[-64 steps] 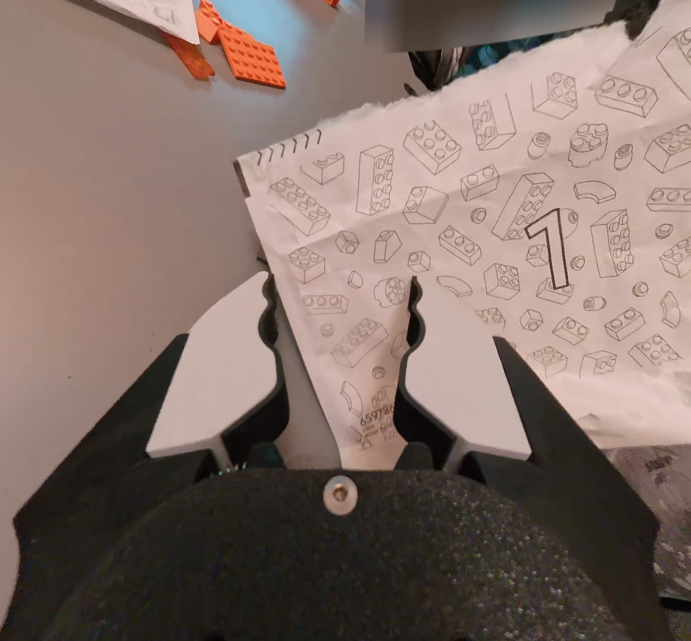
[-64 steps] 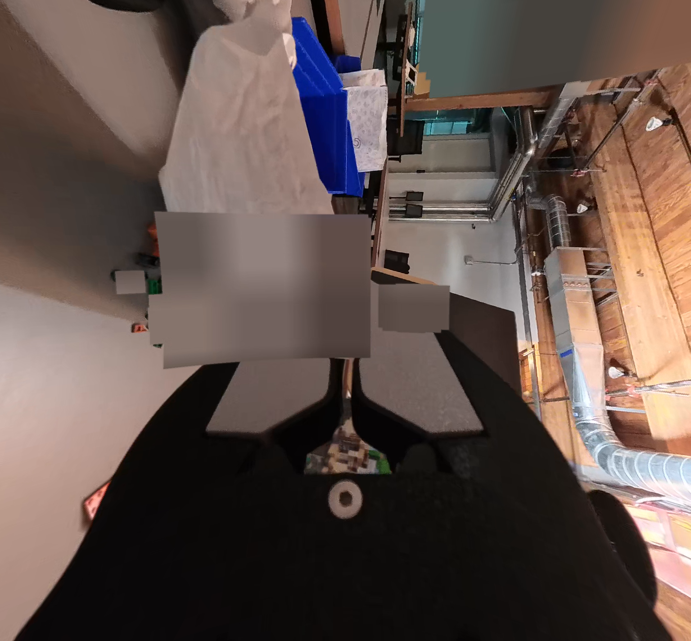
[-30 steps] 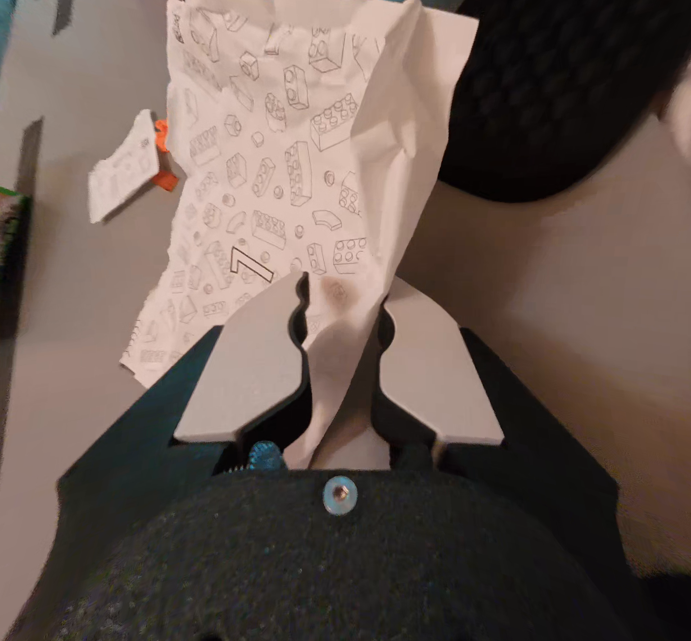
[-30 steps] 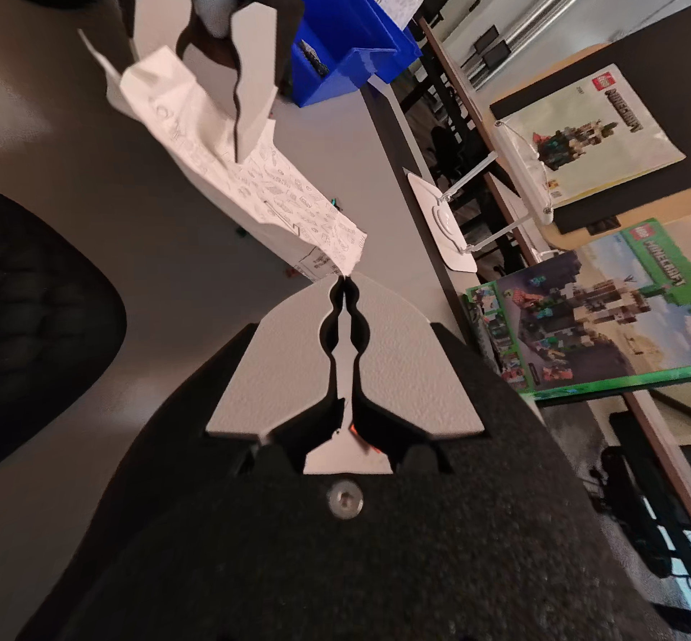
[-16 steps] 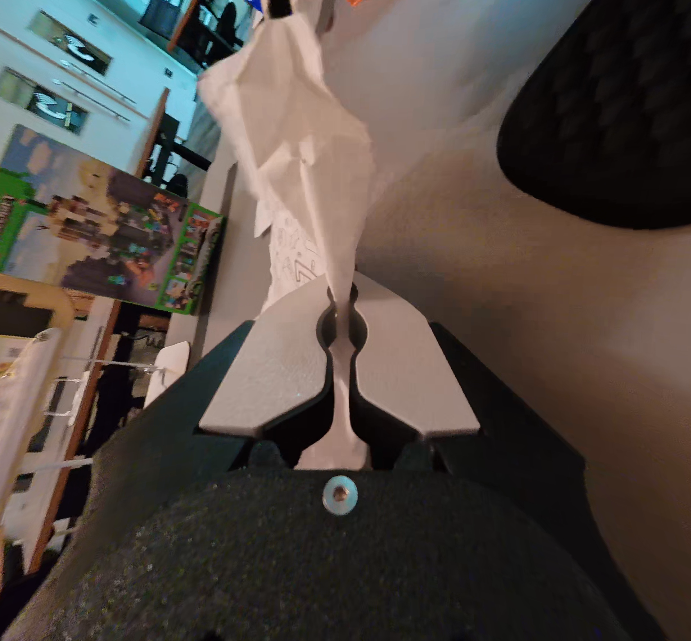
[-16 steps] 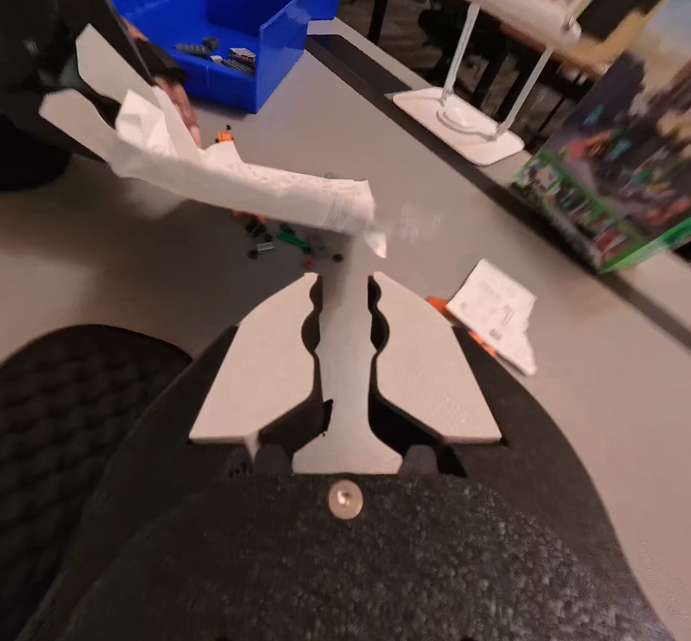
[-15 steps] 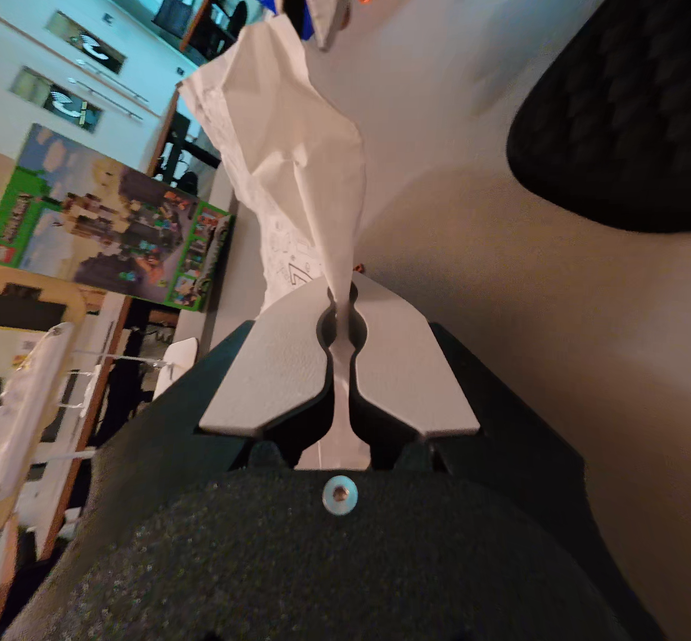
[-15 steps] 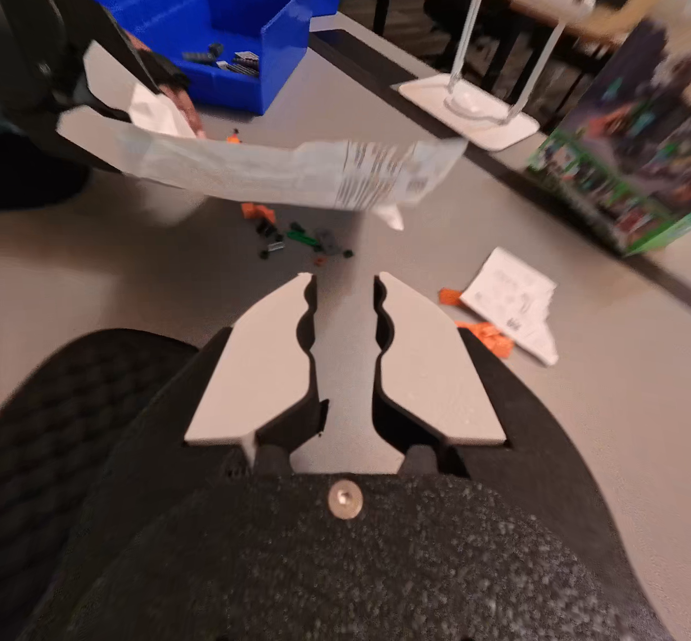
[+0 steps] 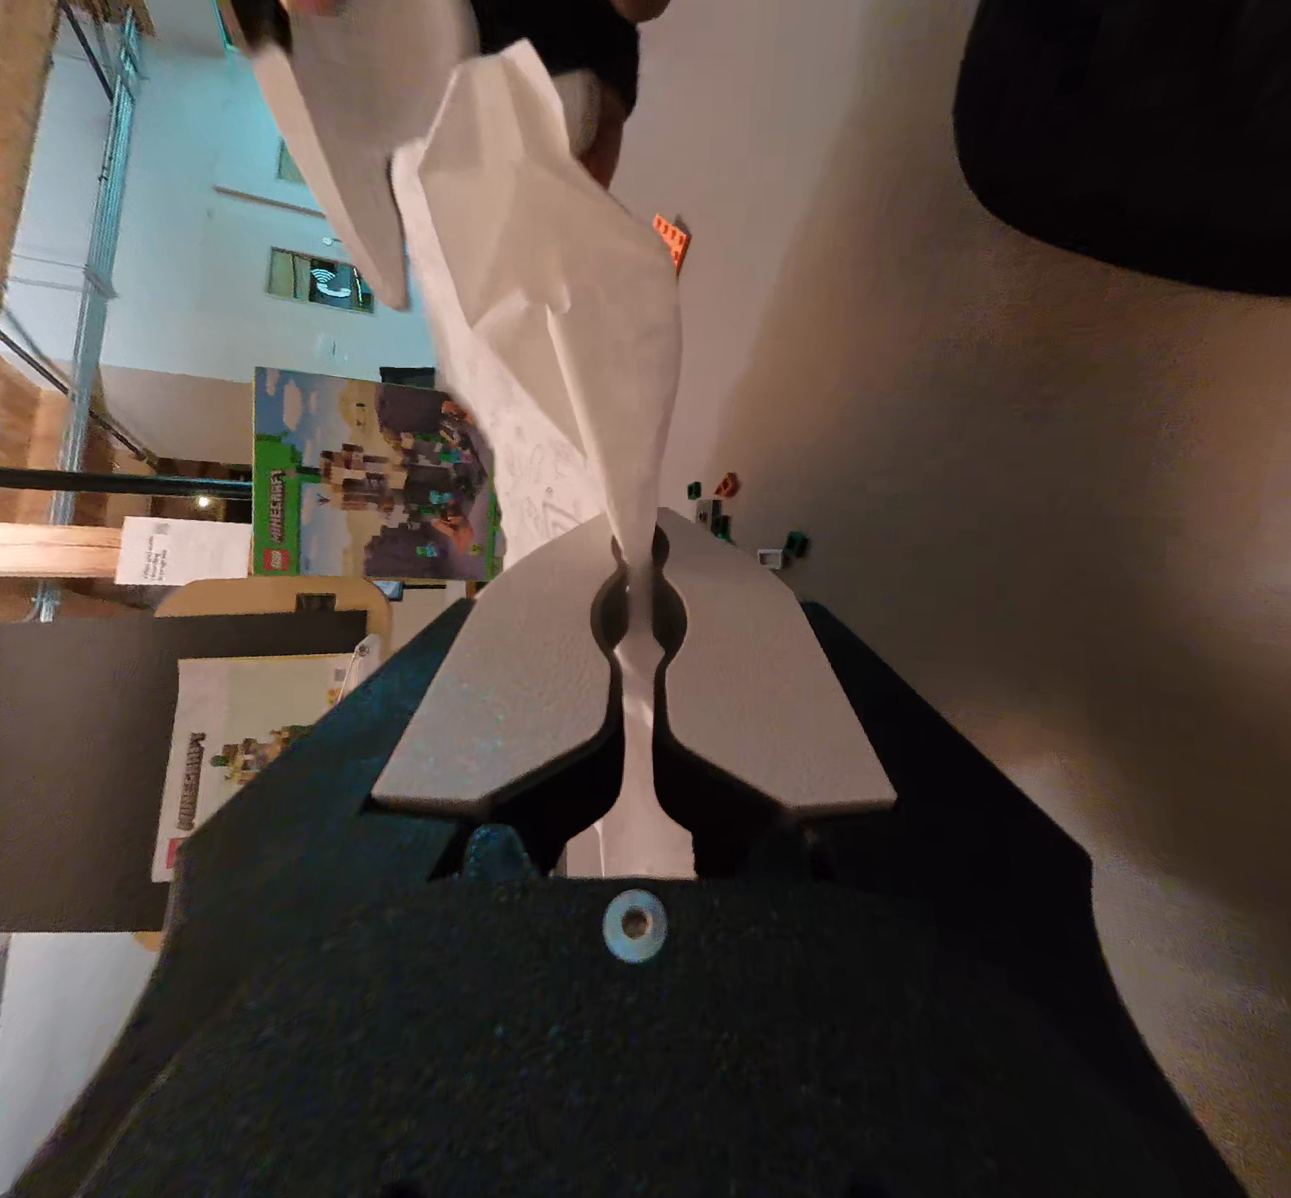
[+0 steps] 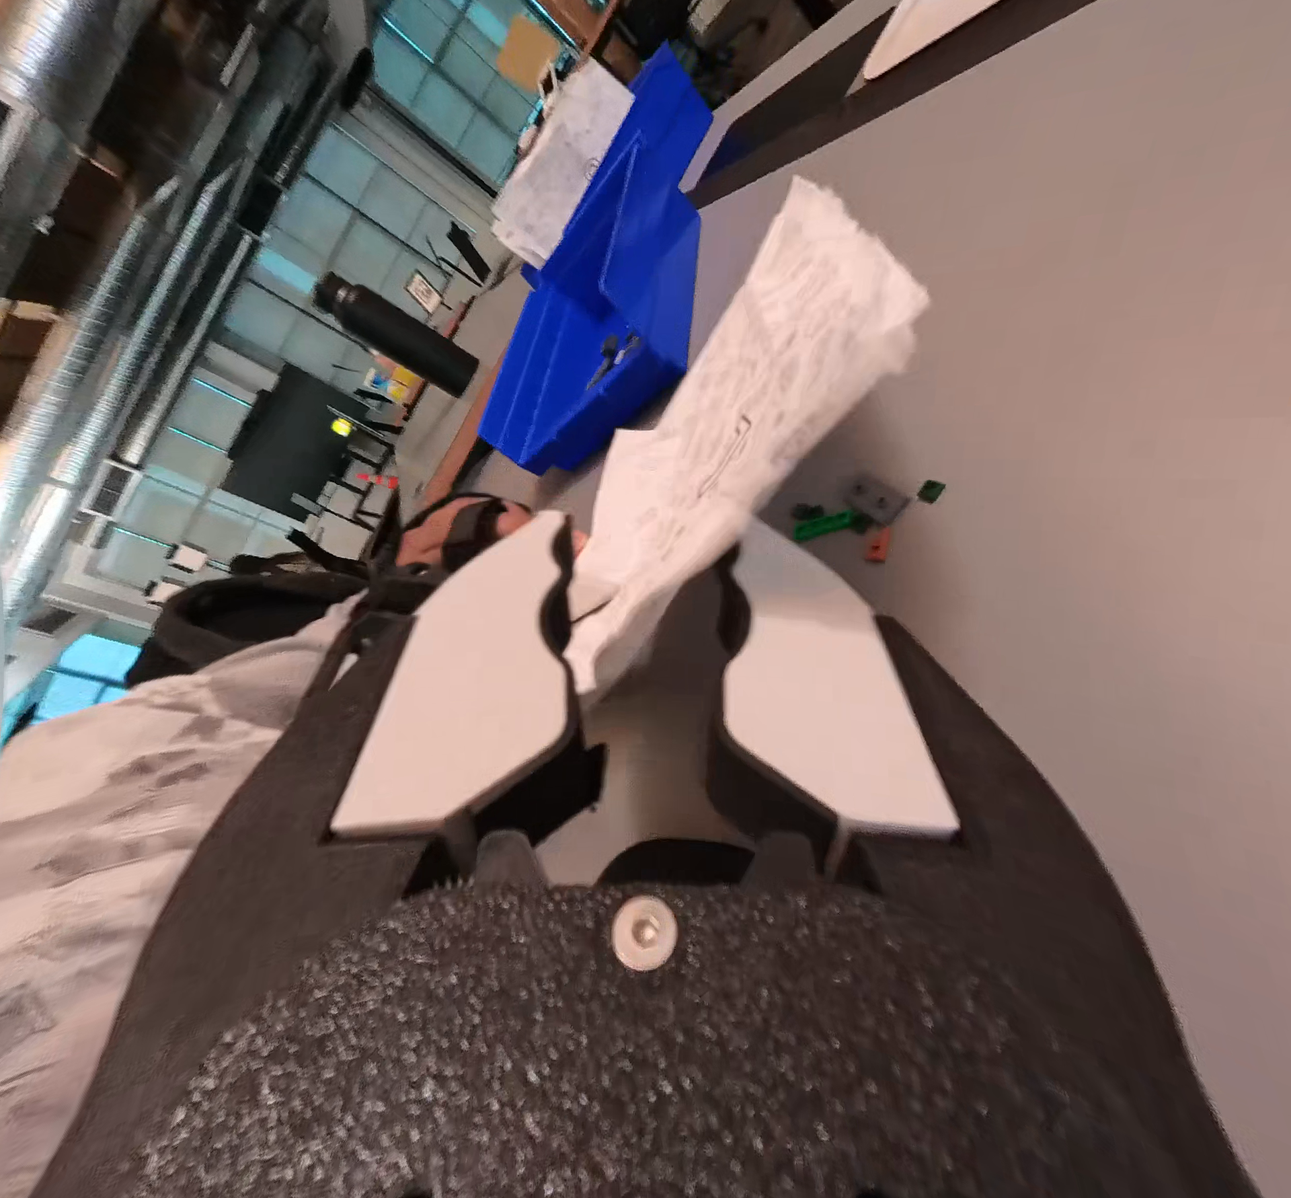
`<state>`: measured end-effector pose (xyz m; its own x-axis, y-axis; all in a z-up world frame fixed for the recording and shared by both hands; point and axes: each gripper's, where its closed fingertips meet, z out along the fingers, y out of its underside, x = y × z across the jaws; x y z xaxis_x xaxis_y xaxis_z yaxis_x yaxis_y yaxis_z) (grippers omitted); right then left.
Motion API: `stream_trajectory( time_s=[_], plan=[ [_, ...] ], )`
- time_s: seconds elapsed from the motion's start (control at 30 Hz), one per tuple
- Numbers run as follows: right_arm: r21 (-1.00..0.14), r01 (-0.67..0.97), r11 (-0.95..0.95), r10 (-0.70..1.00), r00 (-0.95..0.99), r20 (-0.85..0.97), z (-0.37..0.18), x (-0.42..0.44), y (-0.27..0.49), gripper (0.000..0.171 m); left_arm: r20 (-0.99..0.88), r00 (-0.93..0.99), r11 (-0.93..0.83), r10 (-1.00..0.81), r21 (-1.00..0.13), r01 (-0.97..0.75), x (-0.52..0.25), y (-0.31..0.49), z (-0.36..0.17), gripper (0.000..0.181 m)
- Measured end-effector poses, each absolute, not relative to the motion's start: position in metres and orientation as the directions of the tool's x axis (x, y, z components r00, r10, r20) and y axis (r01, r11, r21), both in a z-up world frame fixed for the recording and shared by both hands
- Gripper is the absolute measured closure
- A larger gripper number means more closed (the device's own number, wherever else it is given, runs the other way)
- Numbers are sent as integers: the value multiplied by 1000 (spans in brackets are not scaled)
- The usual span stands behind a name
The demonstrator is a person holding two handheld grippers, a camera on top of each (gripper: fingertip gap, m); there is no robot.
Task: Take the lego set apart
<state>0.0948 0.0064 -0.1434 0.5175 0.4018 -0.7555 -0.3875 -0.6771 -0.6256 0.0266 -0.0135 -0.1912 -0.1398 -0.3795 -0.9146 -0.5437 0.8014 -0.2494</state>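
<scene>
Between your left gripper fingers, jaws pressed together, sits 1 corner of the white paper bag, lifted off the grey table. Your right gripper has jaws apart w/ the bag's other end reaching btwn them, not pinched. Farther off, loose lego pieces lie scattered on the table, just beyond the bag. Behind: blue bins, lego box at the table's far edge.
</scene>
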Motion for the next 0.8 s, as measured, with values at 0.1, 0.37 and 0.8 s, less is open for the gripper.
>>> stream_trajectory(
  time_s=[0.1, 0.37, 0.8],
  plan=[
    [-704, -307, -641, 489, 544, -682, -147, 96, 11, 171, -889, -155, 812, -431, -307, -497, 22, -21, -191, 169],
    [-948, 103, -300, 831, 516, -207, -136, 109, -7, 171, -350, 116, 291, -929, -890, -352, -37, 20, -122, 148],
    [-985, 168, -51, 941, 339, 10, -115, 101, -32, 171, 88, 18, -90, -996, -964, -249, -69, 60, -145, 119]
  ],
)
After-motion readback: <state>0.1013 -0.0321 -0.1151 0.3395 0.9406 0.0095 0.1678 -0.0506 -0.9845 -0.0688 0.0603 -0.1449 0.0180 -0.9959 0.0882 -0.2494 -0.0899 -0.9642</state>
